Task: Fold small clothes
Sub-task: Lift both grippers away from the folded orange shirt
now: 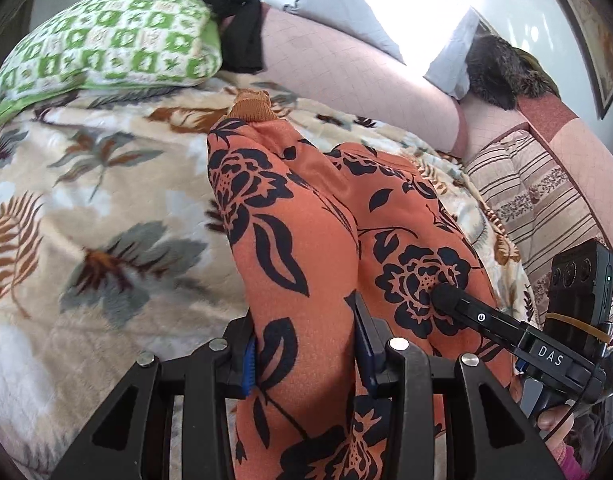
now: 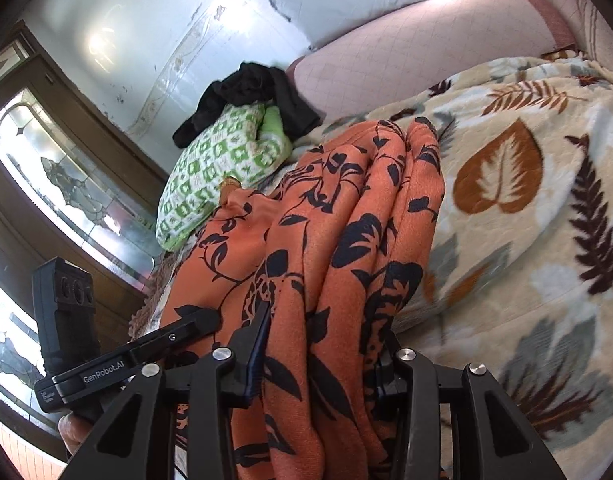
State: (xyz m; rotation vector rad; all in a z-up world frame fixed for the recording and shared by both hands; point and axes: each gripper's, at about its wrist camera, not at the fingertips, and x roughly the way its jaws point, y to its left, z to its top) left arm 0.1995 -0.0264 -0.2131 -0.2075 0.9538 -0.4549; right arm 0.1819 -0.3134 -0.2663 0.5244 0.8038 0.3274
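The orange garment (image 1: 306, 216) with its black flower print runs straight out from between the fingers of the left gripper (image 1: 306, 364), whose blue pads (image 1: 248, 368) press on a bunched fold of it; from there the cloth stretches forward over the leaf-patterned blanket (image 1: 86, 200) toward the green-and-white pillow (image 1: 106, 44). The right gripper (image 2: 318, 364) likewise has its jaws closed on a thick gather of the same garment (image 2: 334, 220), which drapes ahead in several pleats onto the blanket (image 2: 526, 220). Both grips sit at the near edge of the cloth, side by side. The far end appears to rest on the bed, though blur makes contact hard to judge. A black garment (image 2: 246, 88) lies on the pillow (image 2: 210, 168).
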